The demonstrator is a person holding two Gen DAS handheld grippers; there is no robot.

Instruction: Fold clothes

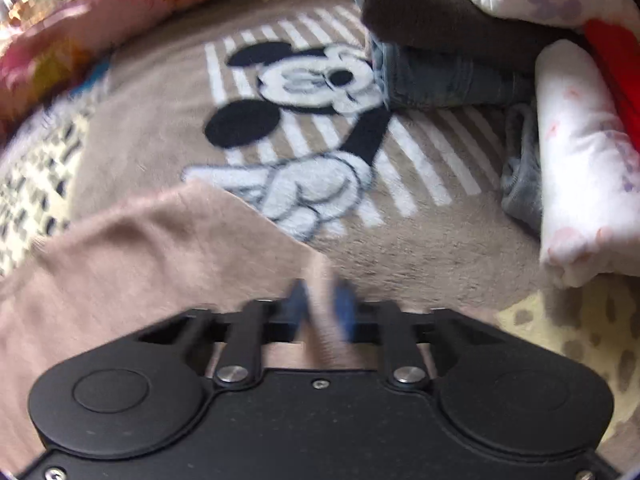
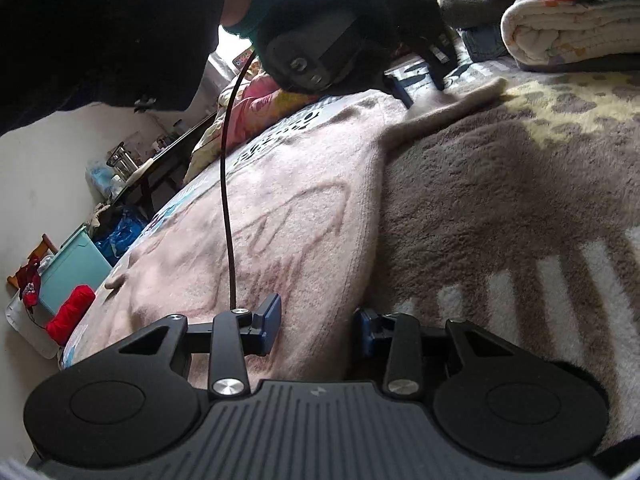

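Motion blur smears the left gripper point(image 1: 322, 304), angled steeply down, pinched tight on the pink sweater point(image 2: 256, 216) lying on the cartoon-mouse blanket point(image 1: 400, 248). The right gripper point(image 2: 320, 330), part-open, straddles its hem; contact unclear.

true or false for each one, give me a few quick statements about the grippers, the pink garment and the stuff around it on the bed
1. The left gripper is shut on the pink garment. True.
2. The right gripper is clamped tight with no gap between its pads. False: its jaws stand apart, with the garment's edge lying between them.
3. The garment lies on a brown blanket with a cartoon mouse print. True.
4. Folded jeans sit at the bottom of a stack, under a dark grey item. True.
5. The rolled white floral quilt lies on top of the pink garment. False: it lies apart from it.
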